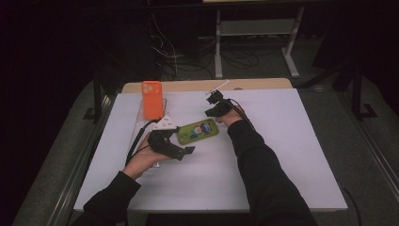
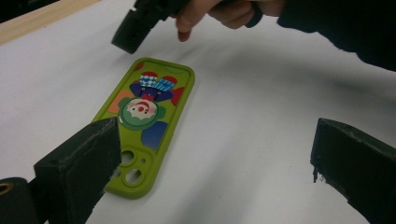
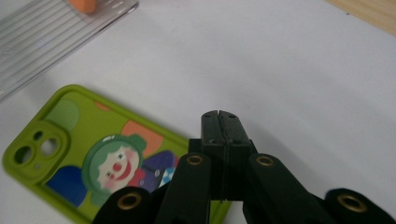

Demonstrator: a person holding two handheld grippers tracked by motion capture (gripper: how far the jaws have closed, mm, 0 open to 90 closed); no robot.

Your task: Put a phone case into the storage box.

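Observation:
A green phone case [image 1: 198, 131] with a clown picture lies flat, back up, in the middle of the white table. My left gripper [image 1: 181, 140] sits just left of it, open; in the left gripper view its jaws [image 2: 215, 154] stand wide apart, and the case [image 2: 149, 121] lies in front of the left jaw, untouched. My right gripper [image 1: 210, 113] hovers at the case's far right end. Seen in the right gripper view, that gripper [image 3: 223, 116] is shut with nothing between its jaws, just above the case [image 3: 93, 154].
An orange phone case [image 1: 152, 99] stands on a clear ribbed holder [image 3: 56, 28] at the back left. A small white object [image 1: 165, 123] lies beside my left gripper. A wooden strip [image 1: 188, 85] runs along the table's far edge, with a white cover [image 1: 282, 155] below it.

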